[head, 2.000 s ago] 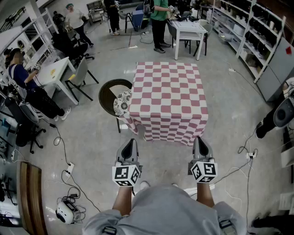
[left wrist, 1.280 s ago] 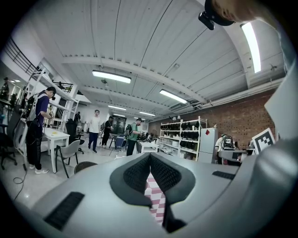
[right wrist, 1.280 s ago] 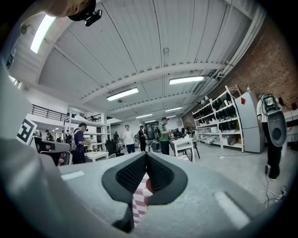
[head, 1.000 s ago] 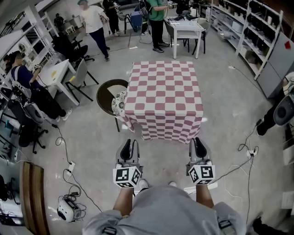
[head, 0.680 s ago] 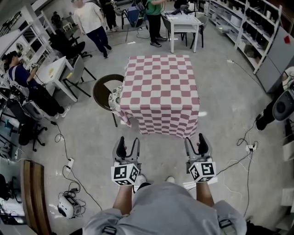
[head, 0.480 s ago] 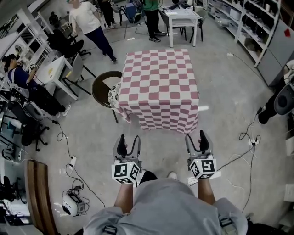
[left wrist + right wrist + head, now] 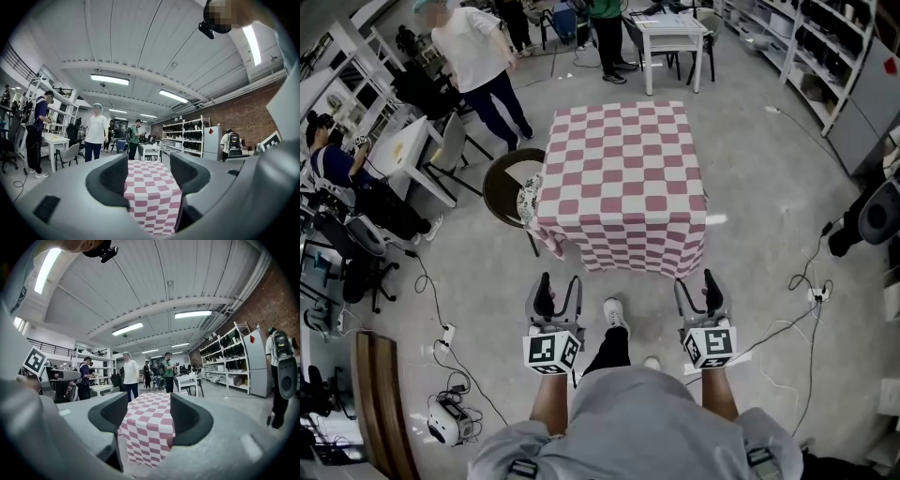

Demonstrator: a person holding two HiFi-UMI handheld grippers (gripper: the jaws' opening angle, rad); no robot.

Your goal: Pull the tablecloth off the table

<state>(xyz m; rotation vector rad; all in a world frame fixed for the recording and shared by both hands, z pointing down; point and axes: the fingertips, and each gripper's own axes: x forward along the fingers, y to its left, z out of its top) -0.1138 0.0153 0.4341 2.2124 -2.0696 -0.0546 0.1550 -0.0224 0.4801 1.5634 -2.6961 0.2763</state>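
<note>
1. Tablecloth (image 7: 623,173), red-and-white check, lies spread over the table, which it hides. It covers the top and hangs down the near side. It sits ahead of both grippers, apart from them, and shows between each pair of jaws in the gripper views.
2. Left gripper (image 7: 560,289): jaws spread wide, nothing gripped.
3. Right gripper (image 7: 697,286): likewise released and empty.
4. Judgement: both grippers are held level, side by side, and aimed at the near hanging edge. The jaws appear to be opened in readiness, one for each near corner. The pull is not yet begun.
5. Shoe (image 7: 614,314) is planted on the floor between the grippers, which suggests a step toward the cloth.
6. Chair (image 7: 508,187) stands forward-left of the left gripper, just beside the cloth's side drape. Judged a possible snag point.
</note>
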